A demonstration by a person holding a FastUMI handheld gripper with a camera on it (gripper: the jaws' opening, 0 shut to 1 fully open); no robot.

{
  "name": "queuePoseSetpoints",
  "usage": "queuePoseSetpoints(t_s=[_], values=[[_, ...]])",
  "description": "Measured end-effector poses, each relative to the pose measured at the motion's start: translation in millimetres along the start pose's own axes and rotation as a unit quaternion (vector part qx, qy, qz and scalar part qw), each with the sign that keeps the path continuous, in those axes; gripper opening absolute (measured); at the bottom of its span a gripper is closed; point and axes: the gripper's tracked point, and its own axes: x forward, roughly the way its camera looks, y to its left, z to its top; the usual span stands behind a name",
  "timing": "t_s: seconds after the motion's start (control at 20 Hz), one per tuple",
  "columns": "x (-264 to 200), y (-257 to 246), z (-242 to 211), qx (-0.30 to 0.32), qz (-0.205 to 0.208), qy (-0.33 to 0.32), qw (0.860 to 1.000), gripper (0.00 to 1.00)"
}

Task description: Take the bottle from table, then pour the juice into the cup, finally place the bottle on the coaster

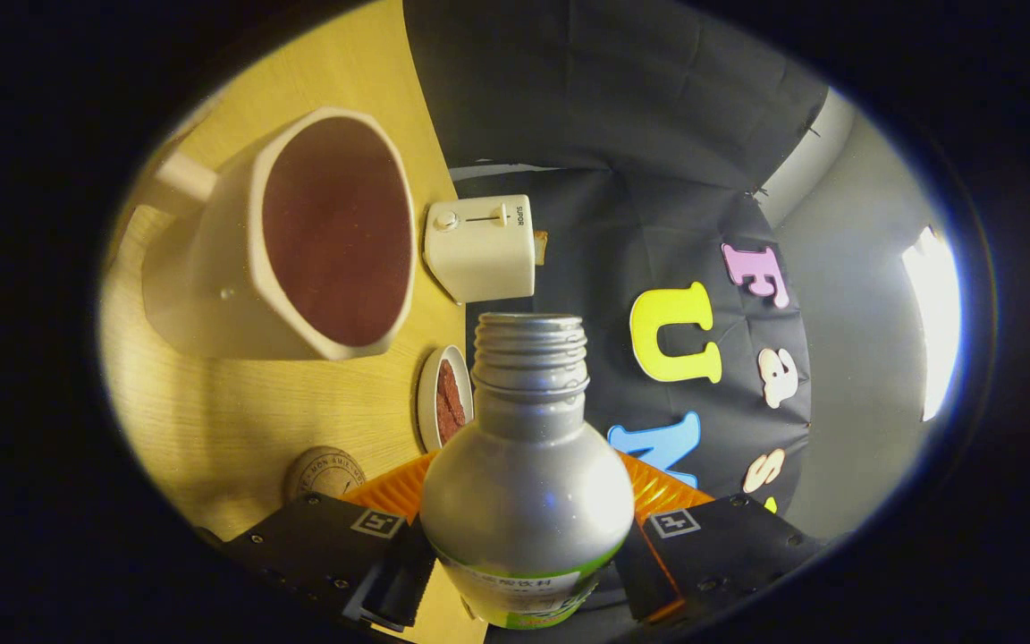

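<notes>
Tongs [528,537] clamped on bottle [528,465], 1 finger on each side of its body, bottom centre of frame. Cap off; threaded mouth bare.

Whole scene is rolled: counter [238,420] runs up the left of the frame like a wall, so bottle looks tipped well over toward the counter side. Long axis runs along the fingers, from the tongs to the mouth, which points away from the camera toward frame centre.

Cup [300,237] upper left, its opening facing the lens, inside dark reddish. Cannot tell if that is juice or the cup's lining. Mouth of bottle sits near the cup rim, just right of and below it in frame; no stream visible.

Coaster [327,472] lower left, just beside the left finger, bare. Toaster [481,248] centre, beyond cup. Small dish [443,398] with something reddish just left of bottle neck.

Judgement: pour step in hand.
- Bring mouth over cup opening before tipping further.
- Roll slowly; hold grip firm, metal body looks slick.
- Keep neck clear of rim to avoid knocking cup.
- Level bottle before heading for coaster.
</notes>
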Motion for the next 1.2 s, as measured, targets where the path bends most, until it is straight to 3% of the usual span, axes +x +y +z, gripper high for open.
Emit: queuePoseSetpoints(t_s=[1.2], values=[[2.6,-23.6,6.9,-0.118,-0.038,-0.025,0.992,0.84]])
